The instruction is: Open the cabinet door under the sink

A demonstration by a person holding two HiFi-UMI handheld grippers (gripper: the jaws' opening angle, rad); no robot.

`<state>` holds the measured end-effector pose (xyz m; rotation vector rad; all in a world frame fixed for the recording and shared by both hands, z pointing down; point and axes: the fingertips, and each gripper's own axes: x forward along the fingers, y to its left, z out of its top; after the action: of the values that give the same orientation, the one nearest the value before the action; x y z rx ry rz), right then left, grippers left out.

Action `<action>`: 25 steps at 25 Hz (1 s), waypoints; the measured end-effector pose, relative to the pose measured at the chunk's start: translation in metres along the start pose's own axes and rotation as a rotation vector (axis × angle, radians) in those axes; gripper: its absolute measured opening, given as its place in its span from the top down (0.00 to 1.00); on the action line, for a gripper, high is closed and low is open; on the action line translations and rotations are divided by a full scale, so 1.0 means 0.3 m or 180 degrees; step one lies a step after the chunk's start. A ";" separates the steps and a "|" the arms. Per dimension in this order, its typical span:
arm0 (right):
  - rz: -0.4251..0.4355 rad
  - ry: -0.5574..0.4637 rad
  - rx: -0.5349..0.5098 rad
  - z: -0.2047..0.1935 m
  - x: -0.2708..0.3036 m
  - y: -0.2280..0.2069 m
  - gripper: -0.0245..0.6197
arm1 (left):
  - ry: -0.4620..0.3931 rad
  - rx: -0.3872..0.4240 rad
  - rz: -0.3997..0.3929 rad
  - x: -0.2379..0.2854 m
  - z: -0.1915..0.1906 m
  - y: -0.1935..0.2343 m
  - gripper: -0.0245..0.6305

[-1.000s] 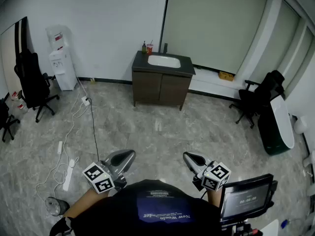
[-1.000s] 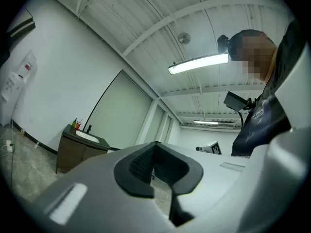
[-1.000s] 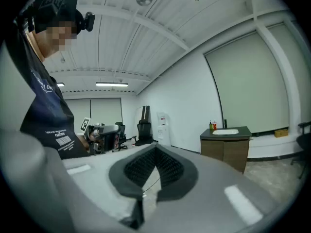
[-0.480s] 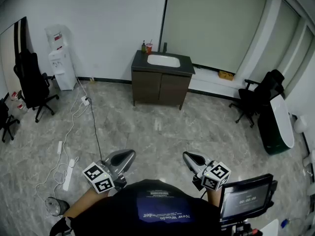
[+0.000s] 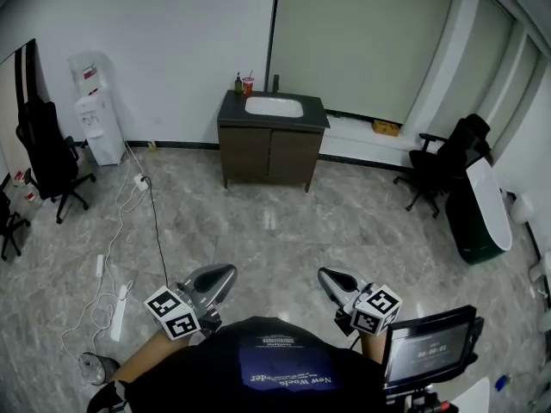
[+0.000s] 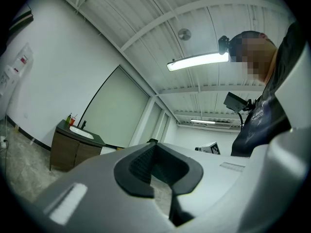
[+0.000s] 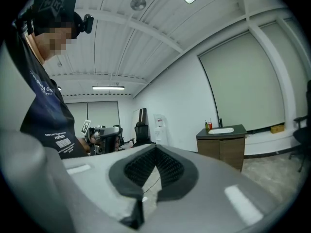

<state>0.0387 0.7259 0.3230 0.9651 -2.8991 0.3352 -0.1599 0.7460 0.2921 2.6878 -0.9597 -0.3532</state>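
The dark brown sink cabinet (image 5: 270,145) stands against the far wall, with a white basin (image 5: 274,107) in its top and both doors closed. It also shows small in the left gripper view as the cabinet (image 6: 72,148) and in the right gripper view as the cabinet (image 7: 224,147). My left gripper (image 5: 216,277) and right gripper (image 5: 334,280) hang low in the head view, far from the cabinet across the floor. Both are shut with nothing between their jaws, as the left gripper (image 6: 162,179) and right gripper (image 7: 147,177) close-ups show.
A water dispenser (image 5: 92,115) and an office chair (image 5: 45,157) stand at the left. Cables and a power strip (image 5: 119,301) lie on the marble floor. Another chair (image 5: 443,165) and a dark bin (image 5: 479,213) stand at the right; a screen (image 5: 427,351) is beside my right gripper.
The room has slid left in the head view, the cabinet with it. Both grippers keep the same spots in the picture, still shut.
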 end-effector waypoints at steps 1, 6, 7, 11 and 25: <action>-0.0008 -0.0003 0.0014 0.008 -0.017 -0.025 0.96 | 0.0009 -0.0004 -0.0022 0.034 -0.001 -0.008 0.96; -0.0079 -0.0047 0.0040 -0.019 -0.122 -0.101 0.96 | 0.0067 -0.0009 -0.0133 0.146 -0.057 -0.072 0.96; -0.0093 -0.0058 0.0046 -0.027 -0.150 -0.102 0.96 | 0.0083 -0.0011 -0.0158 0.157 -0.070 -0.095 0.96; -0.0109 -0.0076 0.0057 -0.053 -0.237 -0.167 0.96 | 0.0142 -0.0009 -0.0250 0.252 -0.117 -0.157 0.96; -0.0149 -0.0010 0.0272 -0.134 -0.221 -0.323 0.96 | 0.0334 -0.0103 -0.0335 0.403 -0.188 -0.095 0.96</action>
<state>0.1497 0.6984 0.3713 1.0445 -2.8809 0.4581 -0.0348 0.6987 0.3190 2.7038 -0.7786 -0.2436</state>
